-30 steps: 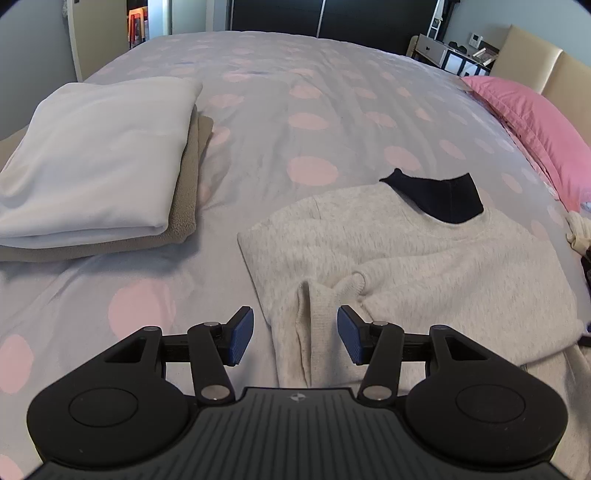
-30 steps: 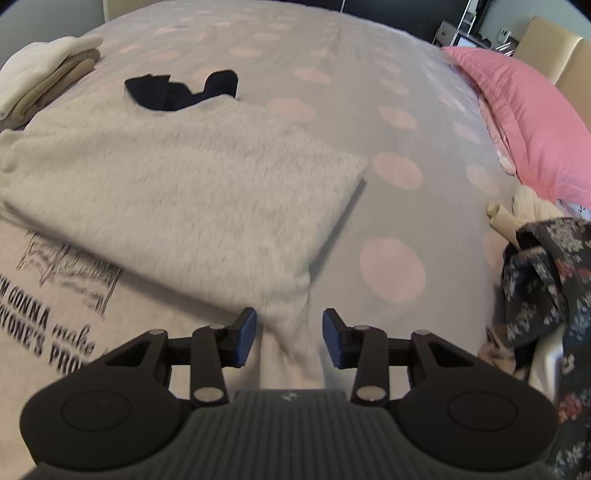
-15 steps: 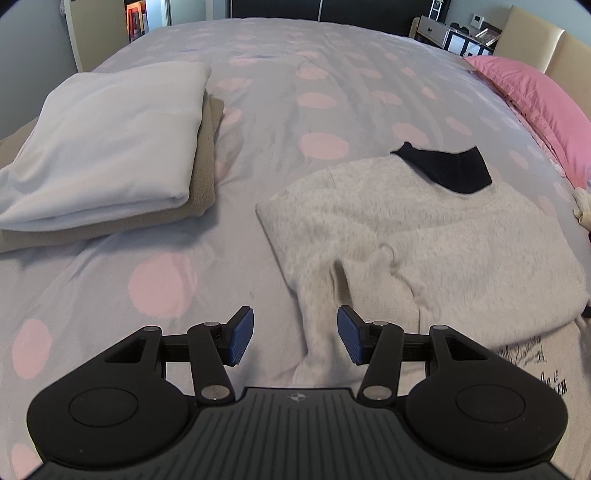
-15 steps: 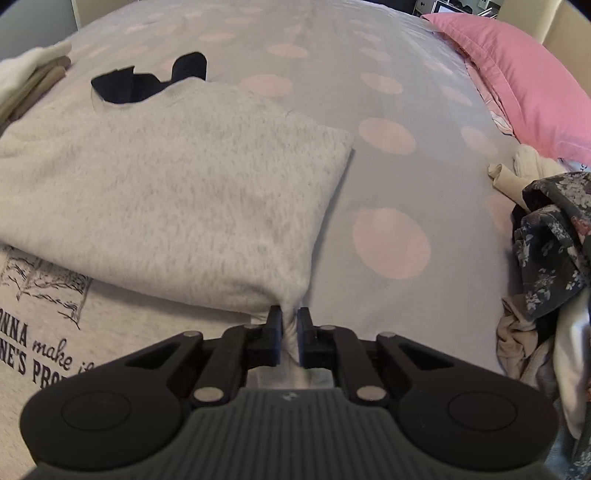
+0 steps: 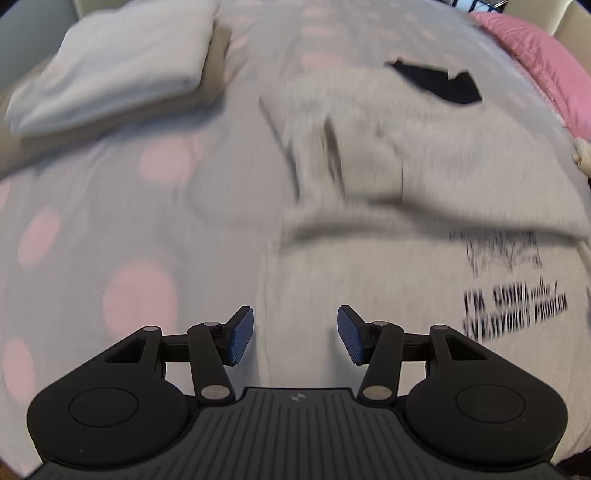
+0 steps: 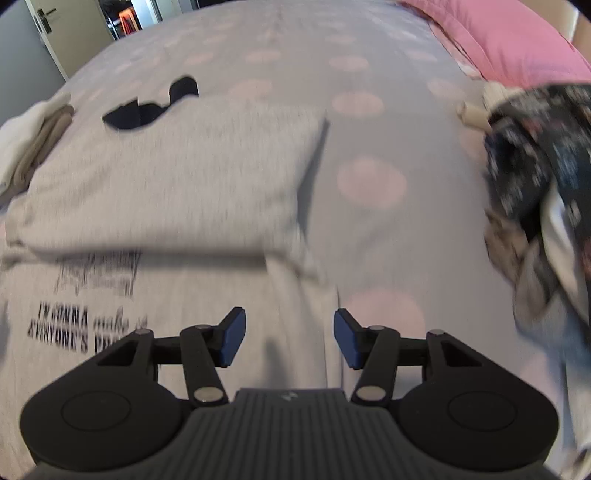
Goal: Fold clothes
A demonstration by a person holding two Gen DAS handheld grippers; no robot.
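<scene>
A big bed [image 6: 369, 229] fills the room. Its cover is pale grey with soft pink dots. A pink pillow [image 6: 509, 40] lies at the far right side, and a cream headboard [image 5: 569, 22] stands behind it. In the far left corner there is a door [image 6: 48, 33] with a metal handle, next to a grey wall [image 6: 18, 85]. Past it, an open doorway [image 6: 125, 22] looks dark with something orange inside.
</scene>
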